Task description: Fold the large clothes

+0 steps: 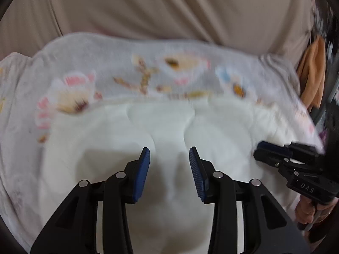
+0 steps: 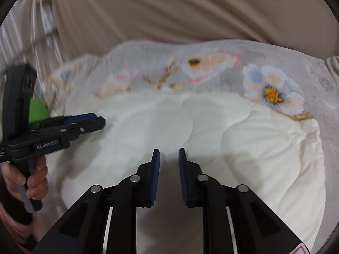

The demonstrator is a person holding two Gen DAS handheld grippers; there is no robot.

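Note:
A white padded garment (image 1: 118,139) (image 2: 254,148) lies bunched and creased on a grey flowered cover (image 1: 118,63) (image 2: 211,50). My left gripper (image 1: 169,149) hovers over the garment's middle, open, with only white cloth showing below the gap between its blue pads. From the right wrist view it comes in from the left (image 2: 99,119), held by a hand (image 2: 31,182). My right gripper (image 2: 169,149) stands over the garment with its jaws a narrow gap apart and nothing between them. In the left wrist view it sits at the garment's right edge (image 1: 261,149).
Beige upholstery (image 1: 169,10) (image 2: 190,10) rises behind the flowered cover. An orange cloth (image 1: 313,74) hangs at the far right. A green object (image 2: 38,110) and white rails (image 2: 42,40) sit at the left behind the left gripper.

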